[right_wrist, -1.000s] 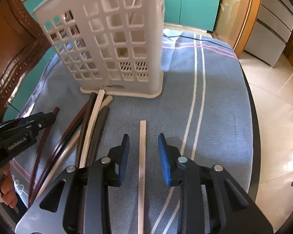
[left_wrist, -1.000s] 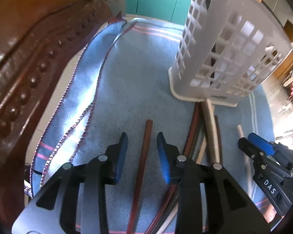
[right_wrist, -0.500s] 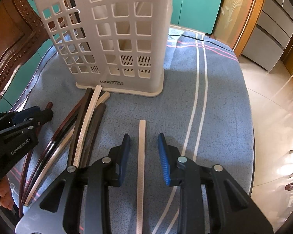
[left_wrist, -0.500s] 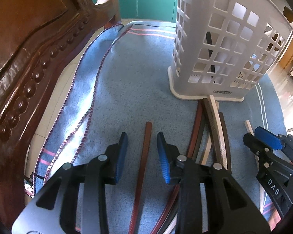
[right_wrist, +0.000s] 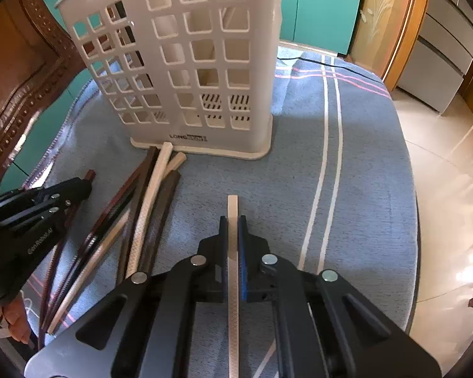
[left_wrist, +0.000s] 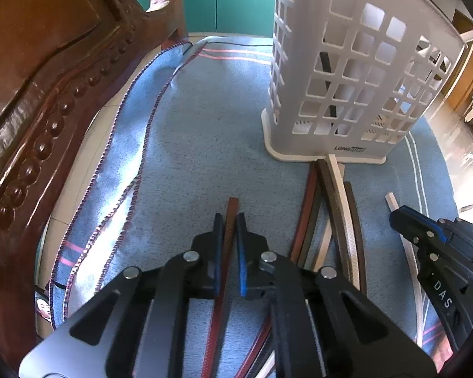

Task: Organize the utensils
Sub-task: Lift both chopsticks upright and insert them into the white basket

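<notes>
Blue striped cloth covers the round surface, with teal cabinet doors at the far end of the room. Near the middle of that cloth, the left tongs have just been closing and now pinch a reddish-brown chopstick between their blue pads, its far tip poking out beyond them. The right tongs have likewise just been closing and are clamped on a cream chopstick, which lies flat on the cloth and points toward the far side. Between the 2 tongs lies a loose bundle of chopsticks, brown and cream, their far ends touching the base of a white lattice basket that stands upright on the cloth. At least 1 dark stick stands inside the basket, seen through its holes. A carved dark wooden chair sits at the left edge of the surface.
</notes>
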A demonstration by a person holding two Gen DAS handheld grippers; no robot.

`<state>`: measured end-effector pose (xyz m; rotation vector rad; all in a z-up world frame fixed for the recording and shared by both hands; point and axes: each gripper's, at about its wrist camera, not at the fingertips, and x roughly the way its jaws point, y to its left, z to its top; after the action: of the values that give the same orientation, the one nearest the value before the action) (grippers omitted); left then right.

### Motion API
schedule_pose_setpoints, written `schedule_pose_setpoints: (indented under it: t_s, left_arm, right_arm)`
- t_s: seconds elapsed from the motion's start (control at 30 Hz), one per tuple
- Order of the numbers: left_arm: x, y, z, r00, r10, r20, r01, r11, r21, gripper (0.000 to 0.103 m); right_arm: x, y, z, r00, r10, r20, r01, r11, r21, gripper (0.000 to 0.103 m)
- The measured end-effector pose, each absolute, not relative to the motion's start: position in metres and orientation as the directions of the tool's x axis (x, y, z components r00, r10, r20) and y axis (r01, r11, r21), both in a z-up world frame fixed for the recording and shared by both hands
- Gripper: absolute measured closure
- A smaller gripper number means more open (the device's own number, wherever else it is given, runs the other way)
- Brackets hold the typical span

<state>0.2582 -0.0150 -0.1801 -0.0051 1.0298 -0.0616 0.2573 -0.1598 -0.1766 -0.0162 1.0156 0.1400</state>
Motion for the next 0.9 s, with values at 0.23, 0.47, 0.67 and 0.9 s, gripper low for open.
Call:
schedule_pose_setpoints:
  t_s: [0.23, 0.47, 0.67, 0.9]
  left_arm:
    - [0.229, -0.016, -0.127, 0.632, -0.122, -0.765, 0.1, 0.992, -0.075, 0.096]
    - [0.182, -0.019, -0.049, 0.778, -0.164, -0.606, 0.15, 0.986, -0.075, 0.096]
    - [0.153, -0.019, 0.003, 0.838, -0.209, -0.504, 0.181, 0.978, -0.104, 0.096]
    - [0.159, -0.014, 0.048, 0.871, -0.248, -0.423, 0.196, 0.967, -0.163, 0.096]
  right_arm:
    - [0.231, -0.171, -0.121, 0.622, 0.189, -0.76, -0.16, 0.981, 0.113, 0.097]
    - [0.174, -0.193, -0.039, 0.762, 0.263, -0.592, -0.201, 0.965, 0.169, 0.097]
    - [0.142, -0.211, 0.012, 0.833, 0.289, -0.472, -0.222, 0.956, 0.193, 0.097]
    - [0.149, -0.228, 0.063, 0.881, 0.302, -0.365, -0.232, 0.947, 0.223, 0.096]
